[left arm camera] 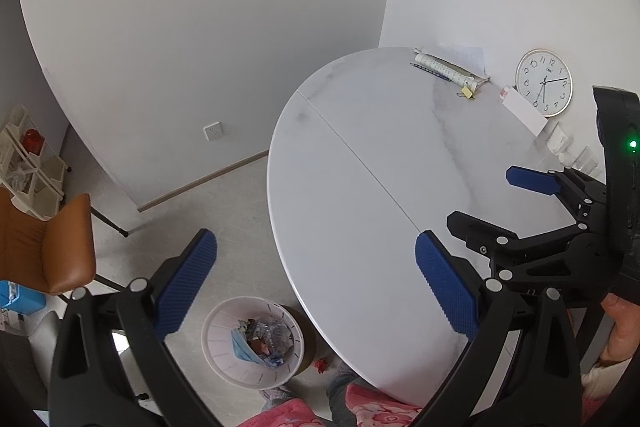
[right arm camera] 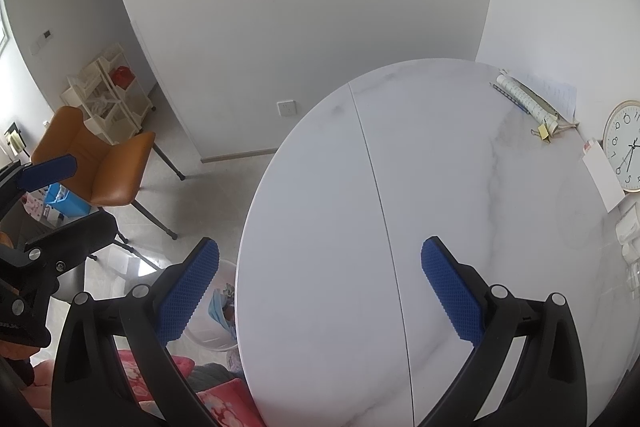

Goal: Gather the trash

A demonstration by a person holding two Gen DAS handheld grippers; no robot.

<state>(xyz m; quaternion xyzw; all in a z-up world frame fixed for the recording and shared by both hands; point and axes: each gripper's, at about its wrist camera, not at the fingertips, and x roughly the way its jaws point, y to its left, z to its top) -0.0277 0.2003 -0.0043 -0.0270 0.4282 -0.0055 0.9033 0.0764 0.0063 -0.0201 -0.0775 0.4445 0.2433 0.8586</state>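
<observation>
Between the spread blue fingers [left arm camera: 186, 281] of the left gripper [left arm camera: 316, 283], low in the left wrist view, sits a white bin [left arm camera: 252, 341] on the floor, just beside the rounded edge of the worktop [left arm camera: 380, 187]. The fingers stand wide and hold nothing. Crumpled trash [left arm camera: 262, 341] fills the bin, a blue face mask draped at its near side, and a small red scrap [left arm camera: 321, 365] lies on the floor just right of it.

The right gripper [right arm camera: 320, 291] hangs over the worktop's near half, its fingers [right arm camera: 452, 297] also wide and empty; in its own view the bin [right arm camera: 216, 311] shows only as a sliver past the worktop edge, and the red scrap is hidden.

Most of the marble worktop is bare, split by one seam. Along its far right edge lie a rolled paper [left arm camera: 446, 69] with a pencil, a yellow clip, a white card and a round wall clock [left arm camera: 544, 83] laid flat; the brand mark on its dial is too small to read.

At the left of both views stand a tan chair [right arm camera: 100, 163], a cream shelf cart [right arm camera: 106, 93] and a blue box [left arm camera: 20, 297].
</observation>
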